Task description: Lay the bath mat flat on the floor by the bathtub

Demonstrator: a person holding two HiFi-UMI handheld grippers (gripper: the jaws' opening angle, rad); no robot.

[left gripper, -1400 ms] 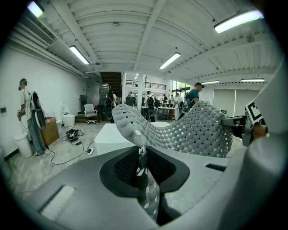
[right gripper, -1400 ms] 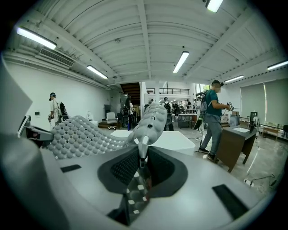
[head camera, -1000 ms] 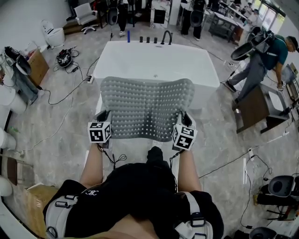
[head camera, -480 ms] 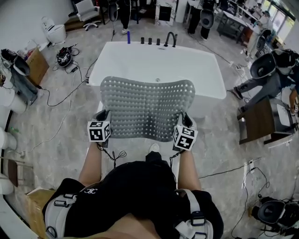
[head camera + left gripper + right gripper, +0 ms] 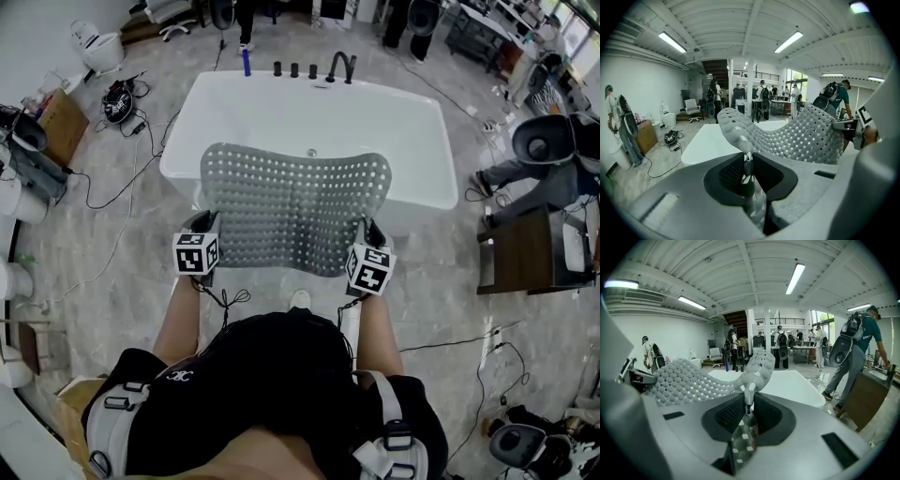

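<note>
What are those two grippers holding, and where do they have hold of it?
The grey bath mat: the left gripper pinches its near left corner, the right gripper its near right corner.

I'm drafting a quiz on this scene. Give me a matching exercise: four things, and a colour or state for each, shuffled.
Things:
1. mat
2. tub
3. faucet
4. left gripper

Colours or states:
A. black, at the tub's far rim
B. shut on the mat's edge
C. white, beyond the mat
D. grey, full of holes, held up

Pairs: 1-D, 2-C, 3-A, 4-B.
</note>
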